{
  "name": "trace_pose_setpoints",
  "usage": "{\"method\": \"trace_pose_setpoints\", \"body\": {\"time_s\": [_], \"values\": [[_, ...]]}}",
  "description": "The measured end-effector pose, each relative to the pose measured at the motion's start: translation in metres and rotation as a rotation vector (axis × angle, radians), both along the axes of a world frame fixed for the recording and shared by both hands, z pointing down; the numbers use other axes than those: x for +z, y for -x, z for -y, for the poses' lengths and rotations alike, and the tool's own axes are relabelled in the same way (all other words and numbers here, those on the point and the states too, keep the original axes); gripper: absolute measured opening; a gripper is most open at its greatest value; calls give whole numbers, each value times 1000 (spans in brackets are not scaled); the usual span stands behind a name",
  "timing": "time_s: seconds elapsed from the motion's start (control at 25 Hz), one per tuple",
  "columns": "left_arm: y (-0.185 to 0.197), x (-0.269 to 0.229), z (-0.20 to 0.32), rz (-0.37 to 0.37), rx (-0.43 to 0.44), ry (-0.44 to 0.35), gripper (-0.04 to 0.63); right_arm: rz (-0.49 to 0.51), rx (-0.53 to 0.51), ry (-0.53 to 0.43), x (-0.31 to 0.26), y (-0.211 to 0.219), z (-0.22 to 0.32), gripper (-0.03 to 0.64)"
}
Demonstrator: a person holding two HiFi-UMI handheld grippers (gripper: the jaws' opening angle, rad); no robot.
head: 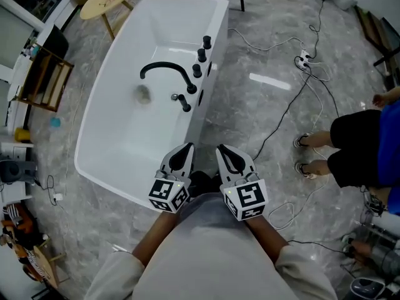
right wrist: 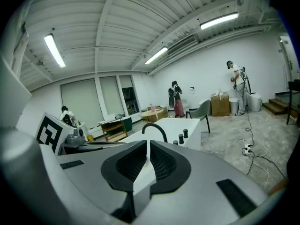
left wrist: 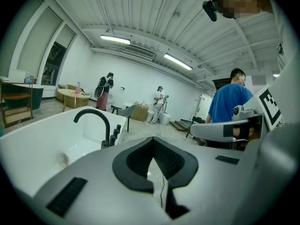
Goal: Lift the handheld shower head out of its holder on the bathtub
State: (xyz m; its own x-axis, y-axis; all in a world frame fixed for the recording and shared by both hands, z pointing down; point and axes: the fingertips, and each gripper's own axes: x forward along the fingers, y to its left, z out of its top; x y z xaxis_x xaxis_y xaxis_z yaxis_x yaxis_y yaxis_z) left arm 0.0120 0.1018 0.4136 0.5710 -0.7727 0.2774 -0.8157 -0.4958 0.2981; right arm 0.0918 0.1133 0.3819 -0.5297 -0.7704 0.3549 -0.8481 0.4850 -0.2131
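Both pairs of jaws are sitting pressed together with nothing between them, held side by side in front of the person's chest. The left gripper is hovering over the near end of the tub, and the right gripper is hanging just beside it, over the floor rather than the tub.

Beyond them, the shower head is standing in its holder on the tub's right rim. It is the nearest in a row of black fittings, and its short stem is leaning in over the basin. It is lying almost straight ahead of the left gripper and well apart from both, so I'd judge the left to be the better placed. Either one would need to open its jaws before it gets there.

Past it, the spout is arching over the basin, and three knobs are lining the rim behind. Cables are trailing across the floor toward a bystander in blue.
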Motion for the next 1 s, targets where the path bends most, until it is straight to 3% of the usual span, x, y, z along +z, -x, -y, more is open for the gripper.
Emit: {"method": "trace_pose_setpoints", "body": {"time_s": [0.36,1.0], "values": [[3,1,4,10,-45,17,5,44,-9,10,6,-1,4,20],[5,14,40,14,-75,53,5,56,-151,81,24,23,36,20]]}}
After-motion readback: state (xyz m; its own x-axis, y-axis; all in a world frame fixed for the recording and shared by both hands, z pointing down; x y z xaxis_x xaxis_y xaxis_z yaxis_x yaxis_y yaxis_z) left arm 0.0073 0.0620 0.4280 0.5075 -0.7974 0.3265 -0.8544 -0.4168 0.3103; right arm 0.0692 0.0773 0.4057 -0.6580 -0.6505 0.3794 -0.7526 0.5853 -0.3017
